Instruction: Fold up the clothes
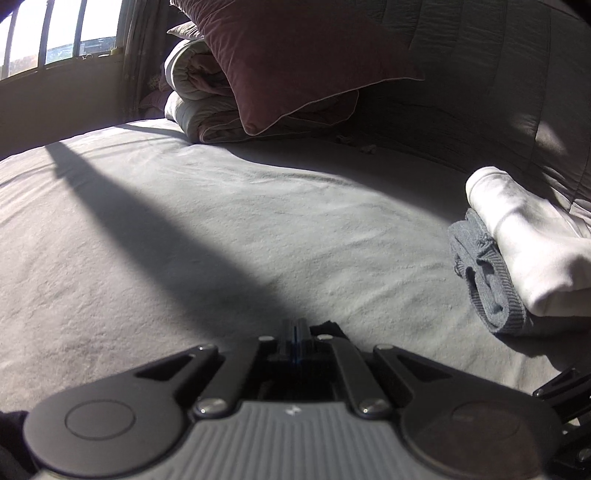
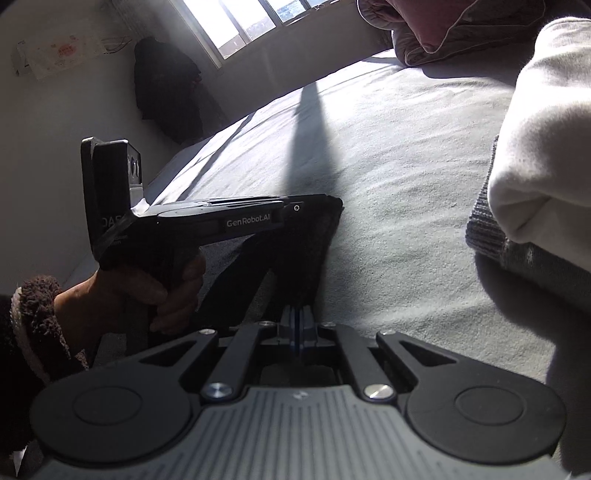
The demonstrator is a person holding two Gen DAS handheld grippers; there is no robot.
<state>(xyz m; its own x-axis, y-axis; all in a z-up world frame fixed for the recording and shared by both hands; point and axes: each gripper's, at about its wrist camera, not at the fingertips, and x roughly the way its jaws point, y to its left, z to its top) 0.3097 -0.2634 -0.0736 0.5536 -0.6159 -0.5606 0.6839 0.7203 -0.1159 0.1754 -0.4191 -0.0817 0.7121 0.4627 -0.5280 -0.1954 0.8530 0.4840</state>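
Observation:
A dark cloth (image 2: pixel 317 243) hangs between both grippers above the grey bed sheet (image 1: pixel 258 221). My left gripper (image 1: pixel 295 326) is shut on one edge of it; a dark scrap (image 1: pixel 327 328) shows beside its fingertips. In the right wrist view the left gripper (image 2: pixel 334 202) pinches the cloth's top corner, and my right gripper (image 2: pixel 297 314) is shut on its lower edge. A folded white garment (image 1: pixel 524 236) lies on a folded grey knit one (image 1: pixel 484 273) at the right; both show in the right wrist view, white (image 2: pixel 546 140) over grey (image 2: pixel 487 221).
A maroon pillow (image 1: pixel 295 62) leans on a rolled quilt (image 1: pixel 207 103) at the head of the bed. A padded headboard (image 1: pixel 498 74) runs along the right. A window (image 1: pixel 55 33) is at the far left. Dark clothes (image 2: pixel 166 88) hang on the wall.

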